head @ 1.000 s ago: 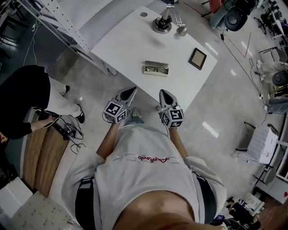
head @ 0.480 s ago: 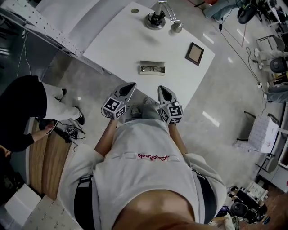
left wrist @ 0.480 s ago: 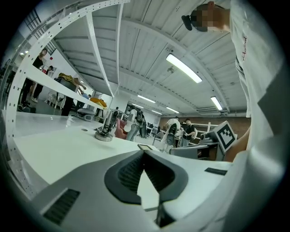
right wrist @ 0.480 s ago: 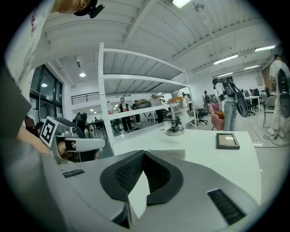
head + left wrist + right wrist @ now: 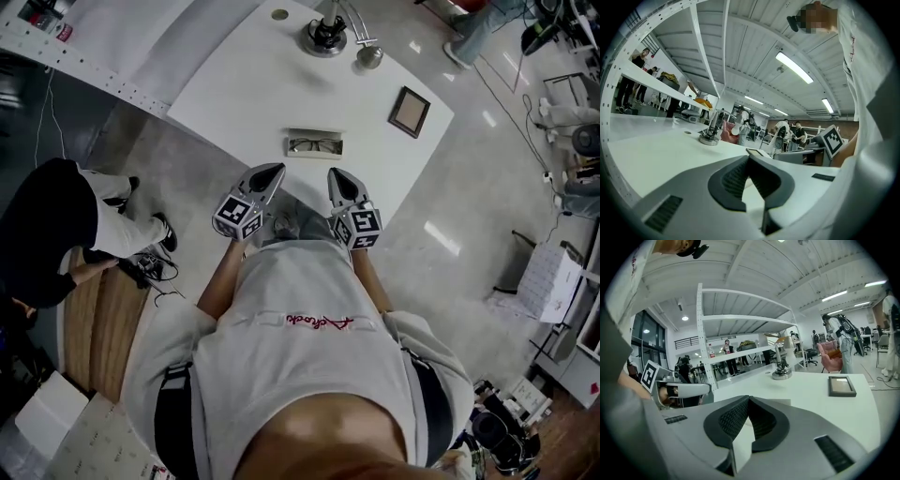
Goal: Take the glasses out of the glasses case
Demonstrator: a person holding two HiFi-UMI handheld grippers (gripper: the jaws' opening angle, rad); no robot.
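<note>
- Head view: the glasses case (image 5: 314, 135) lies open near the near edge of the worktop (image 5: 244, 94), with the glasses (image 5: 313, 146) still inside it. The left tool (image 5: 270, 172) and the right tool (image 5: 336, 177) hover just short of that edge, both pointing at the case. The case looks light and sits close to the edge. If one tool lifts the glasses while nothing steadies the case, it could be dragged along or pushed off.
- Head view, against a second ago: both tools have come nearer the near edge and their gap to the case has shrunk. The case lies on the worktop as it did.
- Left gripper view: the left tool's jaws are pressed together with nothing between them. If it arrives like that, it would shove the case rather than grip it.
- Right gripper view: the right tool's jaws are likewise closed and empty. The pale case shows just beyond them, and a picture frame (image 5: 842, 386) lies nearer the worktop's right edge. Opening late, or closing on a lens, could scratch or drop the glasses.
</note>
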